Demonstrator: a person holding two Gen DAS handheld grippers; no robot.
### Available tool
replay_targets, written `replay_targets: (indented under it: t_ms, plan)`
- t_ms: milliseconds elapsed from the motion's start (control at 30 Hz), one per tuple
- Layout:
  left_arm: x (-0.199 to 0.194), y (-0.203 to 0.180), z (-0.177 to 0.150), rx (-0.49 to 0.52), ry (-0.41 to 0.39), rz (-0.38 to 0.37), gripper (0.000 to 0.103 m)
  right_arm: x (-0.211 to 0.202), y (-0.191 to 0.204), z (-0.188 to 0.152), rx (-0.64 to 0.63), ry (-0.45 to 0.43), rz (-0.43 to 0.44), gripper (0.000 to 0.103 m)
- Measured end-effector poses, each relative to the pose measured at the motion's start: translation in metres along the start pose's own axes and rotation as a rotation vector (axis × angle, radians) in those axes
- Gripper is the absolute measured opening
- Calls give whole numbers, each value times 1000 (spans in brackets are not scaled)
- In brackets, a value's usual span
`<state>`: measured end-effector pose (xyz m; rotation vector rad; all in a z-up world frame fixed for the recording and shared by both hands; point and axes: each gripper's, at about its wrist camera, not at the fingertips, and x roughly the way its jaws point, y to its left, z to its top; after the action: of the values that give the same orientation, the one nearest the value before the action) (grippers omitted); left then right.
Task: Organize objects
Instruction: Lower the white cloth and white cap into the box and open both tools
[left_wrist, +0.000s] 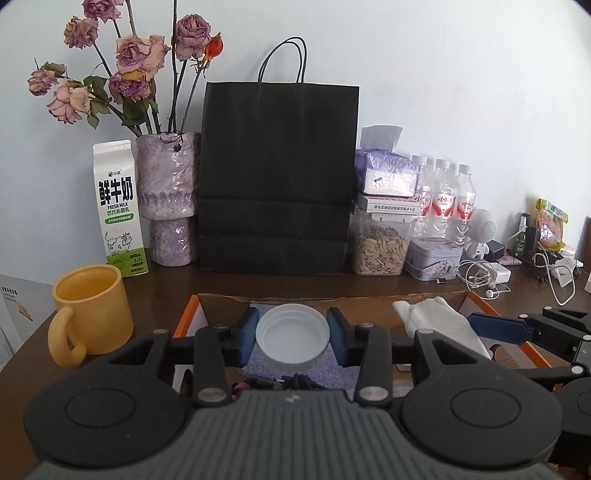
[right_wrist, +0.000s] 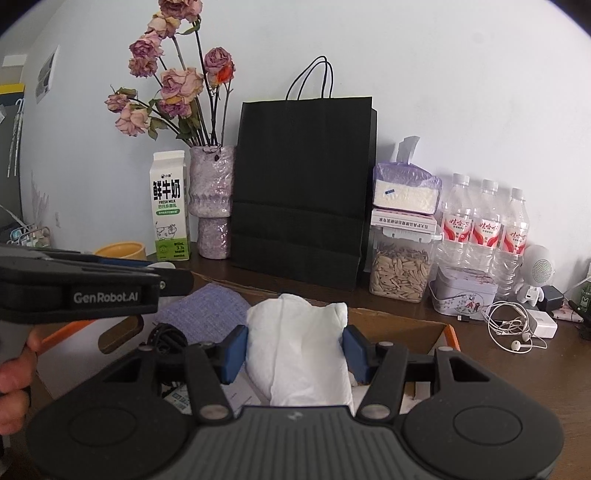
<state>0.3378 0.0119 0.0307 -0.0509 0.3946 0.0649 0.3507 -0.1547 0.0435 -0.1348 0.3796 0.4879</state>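
The left gripper (left_wrist: 291, 338) holds a round white plastic screw cap (left_wrist: 292, 339), hollow side toward the camera, with a blue pad pressed against each side of its rim. The right gripper (right_wrist: 293, 354) holds a folded white paper-tissue wad (right_wrist: 299, 350), both blue pads bearing on its flanks. Both loads hang above an open shallow cardboard box with orange edging (left_wrist: 369, 306) on the dark brown wooden table (left_wrist: 258, 282).

Step in hand, as judged: transport. Both items are gripped and carried over the box; neither is set down. The box already contains a lavender woven cloth (right_wrist: 201, 308) and a black coiled cable (right_wrist: 168, 334).

Next move, as judged: choose a destination for each item, lower it until it is supported, then spread the jaws. The cap is rigid and light, and may roll if dropped on edge. The tissue wad is soft and will sag on release. The two grippers work close together, so their paths must not cross.

Count of items along the back of the table:
- One yellow ceramic mug (left_wrist: 92, 314).
- One green-and-white milk carton (left_wrist: 120, 210).
- One mottled purple vase (left_wrist: 168, 199) of dried roses.
- One black paper carrier bag (left_wrist: 277, 177).
- Three clear water bottles with red labels (right_wrist: 484, 225).
- One clear tub of seeds (right_wrist: 400, 273).
- One decorated tin (right_wrist: 463, 291).
- One set of white wired earphones (right_wrist: 509, 328).

Items at the far right edge are too distorted to count reliably.
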Motion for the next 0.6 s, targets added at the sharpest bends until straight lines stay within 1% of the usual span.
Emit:
replay_targets:
  t_ms: [100, 167, 200, 233, 267, 300, 333, 400, 600]
  plan:
    - [1, 1, -2, 4, 3, 0, 41, 1, -2, -2, 3, 6, -8, 56]
    - [0, 0, -2, 7, 1, 1, 41, 1, -2, -2, 1, 9, -12, 62]
    - [-1, 0, -2, 8, 0, 1, 41, 1, -2, -2, 0, 12, -16, 68]
    - [-1, 1, -3, 5, -2, 3, 47, 1, -2, -3, 0, 15, -18, 75]
    - [-1, 2, -3, 1, -1, 6, 55, 1, -2, -3, 2, 19, -17, 81]
    - [-1, 3, -4, -6, 0, 12, 82, 1, -2, -3, 6, 22, -15, 94]
    - [-1, 3, -4, -12, -6, 19, 103, 1, -3, -3, 10, 19, -15, 103]
    - [-4, 4, -5, -16, -33, 39, 103, 0, -3, -3, 15, 15, -17, 103]
    - [-4, 1, -5, -7, -24, 32, 103, 2, 0, -4, 4, 28, -13, 103]
